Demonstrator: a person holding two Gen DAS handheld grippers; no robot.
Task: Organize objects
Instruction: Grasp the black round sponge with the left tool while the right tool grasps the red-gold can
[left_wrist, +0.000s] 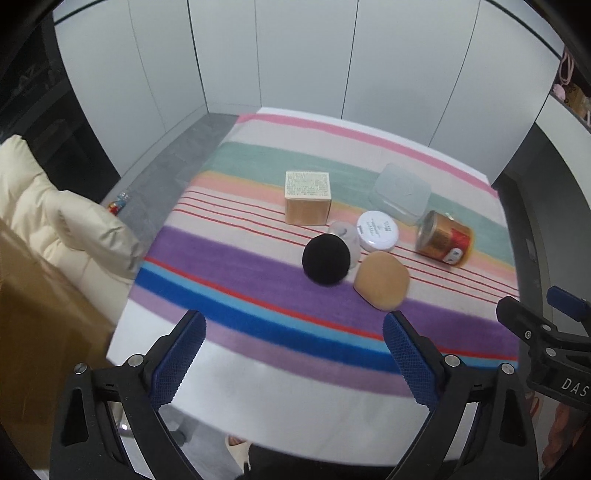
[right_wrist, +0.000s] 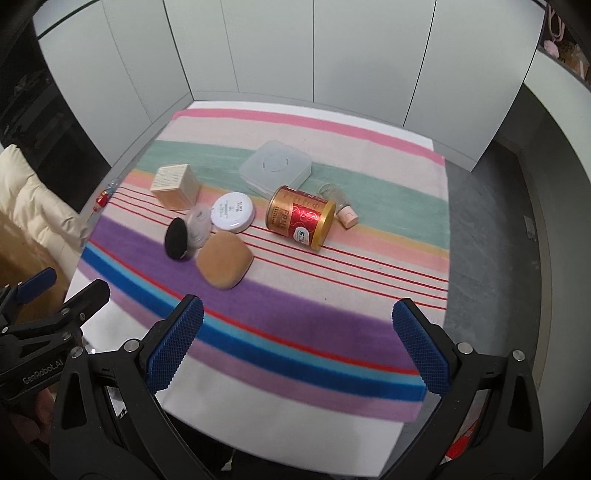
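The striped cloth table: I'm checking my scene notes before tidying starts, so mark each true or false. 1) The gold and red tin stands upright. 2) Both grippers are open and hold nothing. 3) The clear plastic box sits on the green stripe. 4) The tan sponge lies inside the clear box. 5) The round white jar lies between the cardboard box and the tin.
1) False. The gold and red tin lies on its side.
2) True. The left gripper and right gripper are open and empty.
3) True for the clear plastic box.
4) False. The tan sponge lies on the cloth, near the purple stripe.
5) True: round white jar, cardboard box.
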